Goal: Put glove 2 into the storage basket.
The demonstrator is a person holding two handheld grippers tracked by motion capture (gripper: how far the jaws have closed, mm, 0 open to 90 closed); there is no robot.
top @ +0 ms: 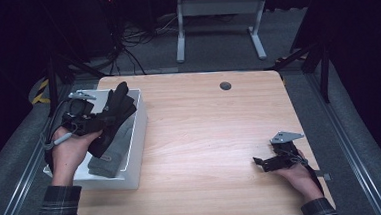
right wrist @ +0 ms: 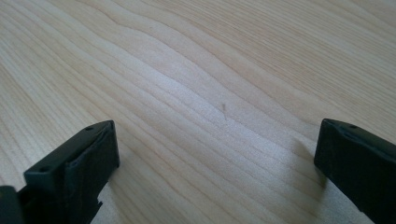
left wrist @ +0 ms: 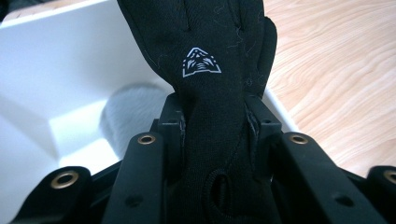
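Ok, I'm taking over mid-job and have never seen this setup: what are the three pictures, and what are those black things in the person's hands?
A person holds a hand-held two-jaw gripper in each hand; there is no robot arm. The high view looks down on the wooden table from above. The other two pictures come from cameras riding on each gripper, looking along its black jaws. The left gripper is clamped on a black glove with a small white logo, held over a white bin at the table's left edge. A grey fabric item lies inside that bin. The right gripper sits low at the table's right side, jaws open, nothing between them.
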